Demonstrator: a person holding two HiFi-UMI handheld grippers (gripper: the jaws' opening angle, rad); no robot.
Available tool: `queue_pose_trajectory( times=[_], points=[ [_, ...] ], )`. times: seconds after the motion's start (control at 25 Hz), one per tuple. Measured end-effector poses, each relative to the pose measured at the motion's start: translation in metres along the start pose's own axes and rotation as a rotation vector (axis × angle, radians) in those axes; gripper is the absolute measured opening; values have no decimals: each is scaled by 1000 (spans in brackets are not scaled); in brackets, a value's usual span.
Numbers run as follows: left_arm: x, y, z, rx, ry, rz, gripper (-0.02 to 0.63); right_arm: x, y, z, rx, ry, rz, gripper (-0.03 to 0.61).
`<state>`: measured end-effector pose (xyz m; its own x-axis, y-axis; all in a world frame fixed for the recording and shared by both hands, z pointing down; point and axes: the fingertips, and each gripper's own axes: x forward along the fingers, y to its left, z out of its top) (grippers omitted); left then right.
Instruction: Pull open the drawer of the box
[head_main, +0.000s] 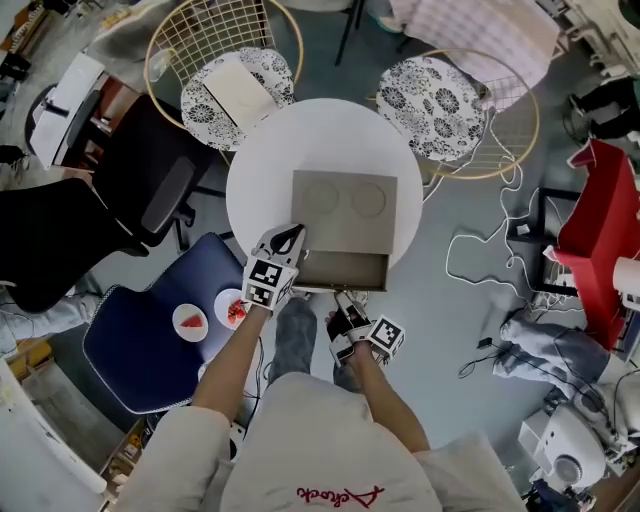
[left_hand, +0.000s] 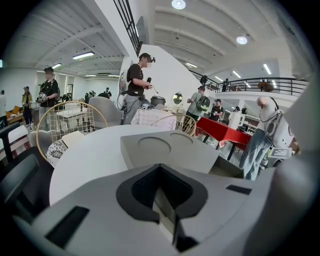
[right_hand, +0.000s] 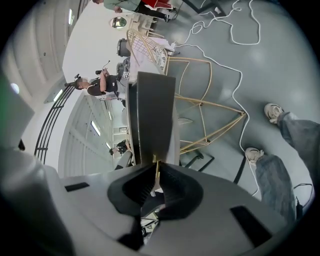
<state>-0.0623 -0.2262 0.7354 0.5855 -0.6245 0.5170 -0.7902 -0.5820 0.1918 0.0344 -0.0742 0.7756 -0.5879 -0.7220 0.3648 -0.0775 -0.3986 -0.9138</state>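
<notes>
A grey box with two round recesses in its top stands on the round white table. Its drawer is pulled out toward me, past the table's near edge. My left gripper sits at the box's near left corner. In the left gripper view its jaws pinch a pale grey edge of the box. My right gripper is at the drawer's front. In the right gripper view it is shut on a thin yellowish pull tab on the dark drawer front.
Two wire chairs with patterned cushions stand behind the table, and a black office chair is to its left. A blue seat with two small plates is at my left. Cables and another person's legs lie on the floor at right.
</notes>
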Motion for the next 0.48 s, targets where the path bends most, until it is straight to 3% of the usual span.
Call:
queue_pose_trajectory(
  times=[0.48],
  points=[
    [1,2,-2,7,4,1,11,-25,-24,-16,28,-7,-31,38]
  ],
)
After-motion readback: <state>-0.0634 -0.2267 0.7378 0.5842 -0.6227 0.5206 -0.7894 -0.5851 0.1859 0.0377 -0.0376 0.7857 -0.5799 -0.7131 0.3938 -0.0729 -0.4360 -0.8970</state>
